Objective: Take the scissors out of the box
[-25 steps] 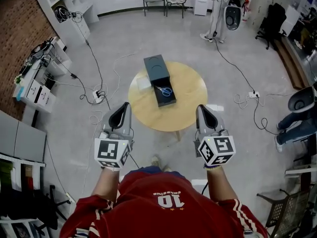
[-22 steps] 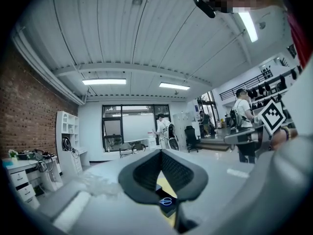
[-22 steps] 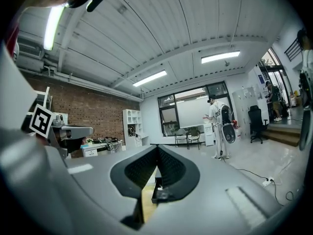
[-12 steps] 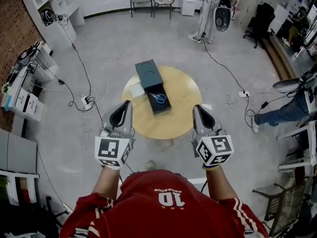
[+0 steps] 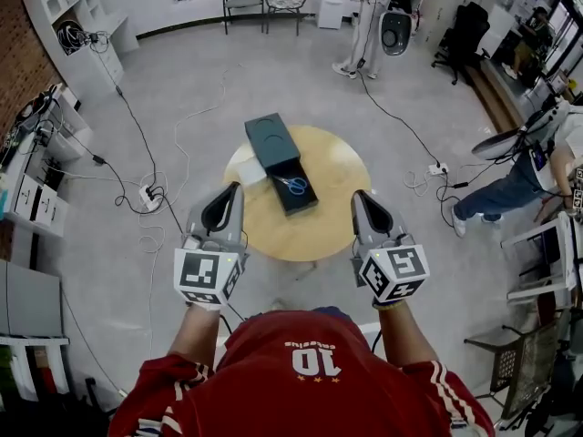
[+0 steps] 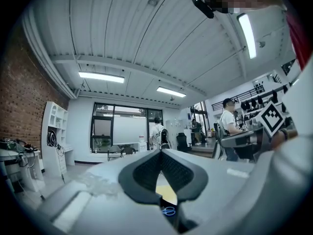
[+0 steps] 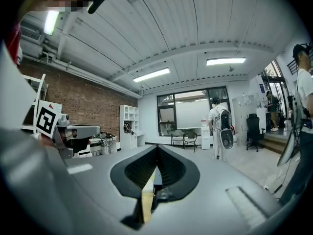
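- Centre of the round surface (image 5: pixel 339 218): dark open box (image 5: pixel 309 205), with its lid (image 5: pixel 271 139) touching the far end.
- Scissors (image 5: pixel 294 186) lie flat inside the box, not yet touched. Blue handle loops are visible; the blades are too small to read.
- Small white item (image 5: pixel 243 168) sits just beside the box on its left; I can't identify it.
- Handling guess: scissors are light and stiff, with slick metal blades and grippier plastic loops. They lie low in the tray, so there's little room for a pad underneath.
- Best hold is probably across the loops or at the pivot, pinched from above. Avoid the blades, as they would likely slip.
- The box looks light too and may drag or lift with the scissors, so the spare jaw should pin its wall.
- Left hand-held gripper (image 5: pixel 231 194): jaws pressed together, nothing between them, pointing roughly level and forward over the near-left rim of the surface.
- Right hand-held gripper (image 5: pixel 361 198): jaws pressed together, empty, pointing forward almost level at the near-right rim.
- Both forearms are out in front, side by side, with the box between their lines and both tips well short of it.
- The next move needs a downward tilt and spread jaws.
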Tool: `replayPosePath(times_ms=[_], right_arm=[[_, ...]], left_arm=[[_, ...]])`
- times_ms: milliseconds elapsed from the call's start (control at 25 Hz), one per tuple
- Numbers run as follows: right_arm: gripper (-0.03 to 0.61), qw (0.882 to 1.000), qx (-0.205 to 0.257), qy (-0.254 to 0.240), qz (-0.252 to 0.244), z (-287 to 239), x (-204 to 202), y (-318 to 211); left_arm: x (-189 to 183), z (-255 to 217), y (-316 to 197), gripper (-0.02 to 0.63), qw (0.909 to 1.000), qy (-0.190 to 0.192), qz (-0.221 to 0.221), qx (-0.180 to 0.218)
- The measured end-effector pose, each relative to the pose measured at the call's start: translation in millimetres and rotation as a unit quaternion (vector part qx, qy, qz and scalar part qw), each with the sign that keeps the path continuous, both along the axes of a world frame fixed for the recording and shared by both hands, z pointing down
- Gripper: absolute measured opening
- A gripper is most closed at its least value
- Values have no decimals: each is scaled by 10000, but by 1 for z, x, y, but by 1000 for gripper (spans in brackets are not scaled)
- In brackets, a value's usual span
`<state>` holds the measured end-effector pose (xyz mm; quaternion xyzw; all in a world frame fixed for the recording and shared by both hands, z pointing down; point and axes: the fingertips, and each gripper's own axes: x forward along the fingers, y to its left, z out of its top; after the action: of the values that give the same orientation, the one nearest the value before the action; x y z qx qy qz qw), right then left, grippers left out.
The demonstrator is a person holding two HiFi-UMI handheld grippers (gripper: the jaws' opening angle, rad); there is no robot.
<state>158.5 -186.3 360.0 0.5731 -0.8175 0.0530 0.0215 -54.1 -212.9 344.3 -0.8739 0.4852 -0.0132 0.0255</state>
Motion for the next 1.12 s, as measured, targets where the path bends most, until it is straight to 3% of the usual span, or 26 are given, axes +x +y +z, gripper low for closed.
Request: replayPosePath(times_ms=[840,1120], right_arm=[[3,9994,326,64,-51,-11,-21,-15],[86,9980,588,-40,-248,-19,-25,-12]], left_arm=[[-15,7,-10,3,10000,75,54,23],[-13,13,-10,3,9999,72,101,-16]])
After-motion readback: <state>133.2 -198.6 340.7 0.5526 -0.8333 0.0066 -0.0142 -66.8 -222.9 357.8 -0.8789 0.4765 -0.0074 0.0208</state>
